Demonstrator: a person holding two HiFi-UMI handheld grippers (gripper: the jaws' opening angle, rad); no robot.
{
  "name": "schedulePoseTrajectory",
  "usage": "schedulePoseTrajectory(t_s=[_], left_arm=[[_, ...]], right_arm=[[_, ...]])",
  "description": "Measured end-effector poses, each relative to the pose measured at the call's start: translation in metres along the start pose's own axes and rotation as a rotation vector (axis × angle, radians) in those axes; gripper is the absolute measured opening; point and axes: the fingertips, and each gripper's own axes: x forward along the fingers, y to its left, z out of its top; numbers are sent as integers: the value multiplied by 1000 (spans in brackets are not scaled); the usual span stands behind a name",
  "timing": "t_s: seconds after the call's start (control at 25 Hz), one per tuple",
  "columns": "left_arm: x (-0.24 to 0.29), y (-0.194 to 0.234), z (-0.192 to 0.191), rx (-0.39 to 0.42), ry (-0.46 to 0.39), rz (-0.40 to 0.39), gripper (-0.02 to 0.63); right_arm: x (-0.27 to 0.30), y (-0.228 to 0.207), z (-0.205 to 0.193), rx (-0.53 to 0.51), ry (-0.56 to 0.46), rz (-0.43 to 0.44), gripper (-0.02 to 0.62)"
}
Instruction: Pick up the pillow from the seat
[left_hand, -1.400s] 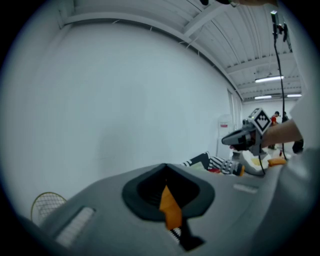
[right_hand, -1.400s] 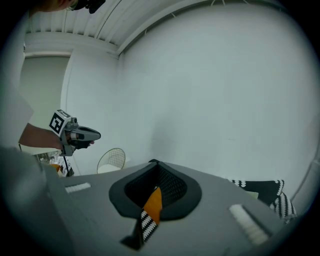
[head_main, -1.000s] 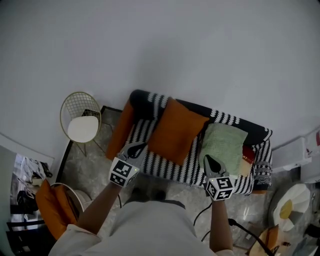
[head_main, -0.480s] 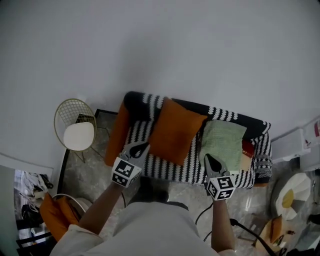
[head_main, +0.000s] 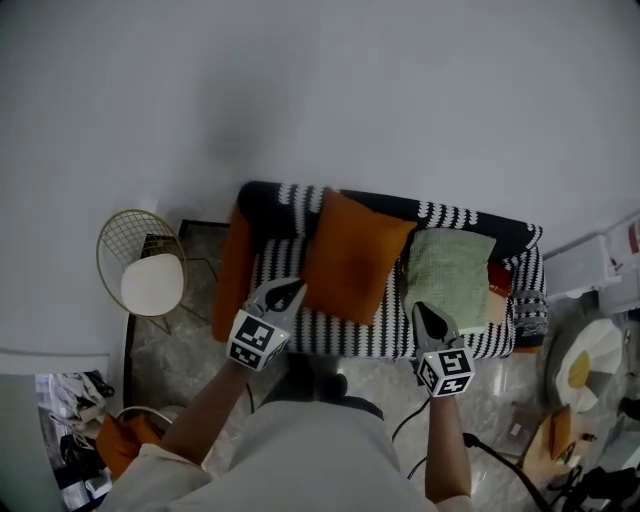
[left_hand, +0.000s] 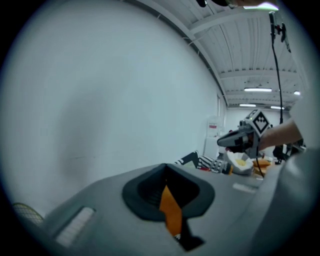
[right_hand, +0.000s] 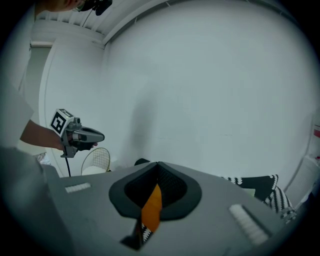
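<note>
Left gripper (head_main: 292, 290) and right gripper (head_main: 421, 312) both had their jaws pressed together, gripping nothing, poised over the front edge of the black-and-white striped sofa (head_main: 345, 338). Between them the orange pillow (head_main: 355, 255) lay on the seat, a green pillow (head_main: 452, 275) just beside it.

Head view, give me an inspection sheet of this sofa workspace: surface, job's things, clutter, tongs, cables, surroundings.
Surface: striped seat, black and white, set against the wall.
Job's things: orange pillow and green pillow lie side by side on the seat.
Clutter: orange side cushion at the seat's left end; red and tan items at its right end, unclear.
Tongs: left tongs shut, empty, short of the orange pillow; right tongs shut, empty, by the green pillow's near corner.
Cables: black cable runs below the right arm.
Surroundings: wire chair left of the seat; plain white wall.
</note>
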Motion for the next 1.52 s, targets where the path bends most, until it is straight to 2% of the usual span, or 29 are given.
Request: schedulePoseTrajectory(t_s=[0.48, 0.88, 1.16, 1.52], left_arm=[[31, 51, -8, 2, 10, -106, -2], [47, 74, -17, -16, 18, -119, -1], [66, 74, -21, -26, 40, -113, -2], [113, 70, -33, -63, 79, -73, -2]], right_arm=[[55, 1, -5, 38, 20, -73, 5], [75, 3, -4, 93, 14, -110, 5], [91, -13, -9, 102, 35, -82, 5], [127, -56, -31, 138, 82, -13, 6]])
